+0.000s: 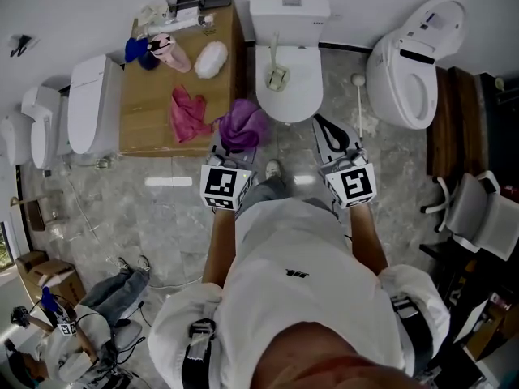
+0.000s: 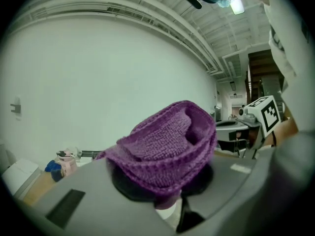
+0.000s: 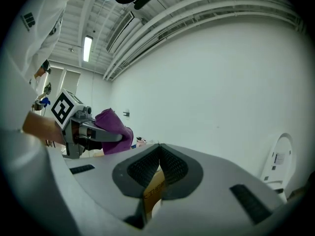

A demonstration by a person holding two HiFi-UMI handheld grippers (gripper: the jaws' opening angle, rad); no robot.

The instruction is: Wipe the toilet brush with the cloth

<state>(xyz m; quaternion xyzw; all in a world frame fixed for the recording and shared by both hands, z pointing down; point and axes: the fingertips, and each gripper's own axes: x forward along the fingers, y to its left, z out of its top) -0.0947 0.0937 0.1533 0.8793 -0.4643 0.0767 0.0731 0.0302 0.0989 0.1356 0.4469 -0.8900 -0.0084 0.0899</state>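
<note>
Looking down, you see a big grey stone floor (image 1: 162, 217) that meets a plain white wall (image 1: 81, 6). Three white toilets stand along the wall: a left toilet (image 1: 89, 104), a middle toilet (image 1: 302, 96) and a right toilet (image 1: 397, 79) with its lid up. A brown wooden table (image 1: 146, 124) stands between the left one and the middle one. On the table lie a pink cloth (image 1: 188, 113) and a white fluffy thing (image 1: 211, 59). The left gripper (image 1: 231, 154) is near the table's corner and pinches a bunched purple cloth (image 2: 167, 146) tight. The right gripper (image 3: 158, 154) is held beside it, with its jaws pressed together and nothing in them. The toilet brush (image 1: 277, 75) lies on top of the middle toilet, apart from both grippers
</note>
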